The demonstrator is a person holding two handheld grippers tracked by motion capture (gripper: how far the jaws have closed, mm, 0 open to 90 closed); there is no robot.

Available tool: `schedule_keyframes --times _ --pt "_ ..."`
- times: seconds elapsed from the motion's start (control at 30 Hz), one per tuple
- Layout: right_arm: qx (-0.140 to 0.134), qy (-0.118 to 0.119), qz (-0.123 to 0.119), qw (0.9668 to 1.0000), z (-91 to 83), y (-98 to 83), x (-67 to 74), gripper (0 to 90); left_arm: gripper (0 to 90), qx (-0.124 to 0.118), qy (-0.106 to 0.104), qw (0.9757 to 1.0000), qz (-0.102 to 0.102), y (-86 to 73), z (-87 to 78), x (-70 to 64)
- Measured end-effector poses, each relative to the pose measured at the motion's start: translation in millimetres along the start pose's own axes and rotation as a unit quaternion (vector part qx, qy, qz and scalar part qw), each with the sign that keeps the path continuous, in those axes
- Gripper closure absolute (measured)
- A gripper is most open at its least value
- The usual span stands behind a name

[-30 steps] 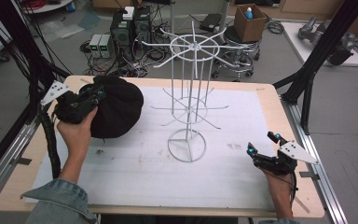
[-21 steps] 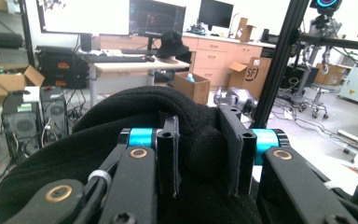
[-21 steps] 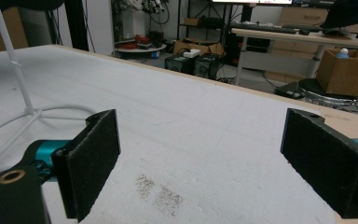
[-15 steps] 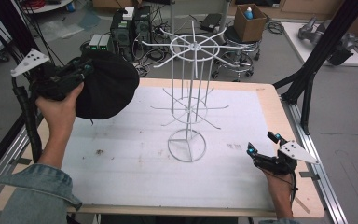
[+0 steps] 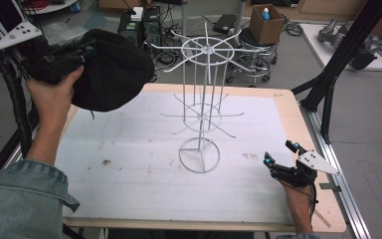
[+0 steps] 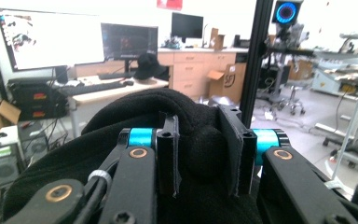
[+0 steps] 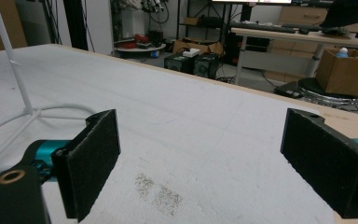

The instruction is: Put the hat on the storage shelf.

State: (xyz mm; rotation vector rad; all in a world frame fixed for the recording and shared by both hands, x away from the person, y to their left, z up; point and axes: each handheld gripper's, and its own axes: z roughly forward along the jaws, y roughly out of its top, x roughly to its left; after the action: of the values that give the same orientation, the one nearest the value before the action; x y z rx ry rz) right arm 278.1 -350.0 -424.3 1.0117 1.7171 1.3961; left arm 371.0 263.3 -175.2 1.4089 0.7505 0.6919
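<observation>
A black fleece hat (image 5: 110, 69) hangs in the air over the table's far left corner, held up by my left gripper (image 5: 82, 50). In the left gripper view the jaws are shut on a fold of the black hat (image 6: 200, 144). A white wire display rack (image 5: 203, 99) with spoke arms stands upright at the table's middle. My right gripper (image 5: 281, 155) rests low near the table's front right corner, open and with nothing between its fingers (image 7: 91, 158). The rack's ring base (image 7: 9, 126) shows at the left of the right gripper view.
White foam sheet (image 5: 139, 164) covers the wooden table (image 5: 298, 119). Black frame posts (image 5: 338, 55) stand at the right edge, a cable bundle (image 5: 15, 94) at the left. Behind the table are computers, a stool and a cardboard box (image 5: 266, 22).
My left gripper has lifted the black hat up and to the far left, off the table. The right gripper has stayed in place, open.
</observation>
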Motion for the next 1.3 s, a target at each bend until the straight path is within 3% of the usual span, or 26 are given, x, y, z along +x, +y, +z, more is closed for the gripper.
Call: schedule_keyframes --times 0.17,0.47,0.53,0.63,0.7,0.83,1.0,1.3 --pt "0.008 -0.002 -0.014 0.9999 -4.2 -1.0 1.6 11.0 70.0 -0.019 -0.012 0.9997 -0.006 24.1 1.0 3.0" --pt "0.009 -0.015 -0.007 0.9998 -17.1 -4.0 -2.4 11.0 70.0 -0.053 -0.031 0.9976 -0.032 52.7 3.6 7.6" --pt "0.010 -0.018 -0.007 0.9998 -19.6 -4.4 -2.7 11.0 70.0 -0.070 -0.042 0.9956 -0.046 61.7 6.8 9.0" --pt "0.010 -0.021 -0.005 0.9997 -21.8 -5.1 -3.6 11.0 70.0 -0.078 -0.043 0.9946 -0.053 66.3 8.1 9.2" --pt "0.009 -0.021 -0.007 0.9997 -22.6 -5.3 -4.1 11.0 70.0 -0.090 -0.051 0.9924 -0.066 71.9 9.4 10.1" --pt "0.010 -0.021 -0.007 0.9997 -23.0 -5.6 -4.2 11.0 70.0 -0.103 -0.054 0.9903 -0.075 80.2 11.7 9.7" --pt "0.012 -0.020 -0.007 0.9997 -23.0 -5.6 -3.7 11.0 70.0 -0.108 -0.059 0.9895 -0.075 88.7 16.1 5.7" --pt "0.012 -0.019 -0.006 0.9997 -22.5 -5.8 -4.0 11.0 70.0 -0.121 -0.090 0.9848 -0.086 103.4 28.2 -8.9"
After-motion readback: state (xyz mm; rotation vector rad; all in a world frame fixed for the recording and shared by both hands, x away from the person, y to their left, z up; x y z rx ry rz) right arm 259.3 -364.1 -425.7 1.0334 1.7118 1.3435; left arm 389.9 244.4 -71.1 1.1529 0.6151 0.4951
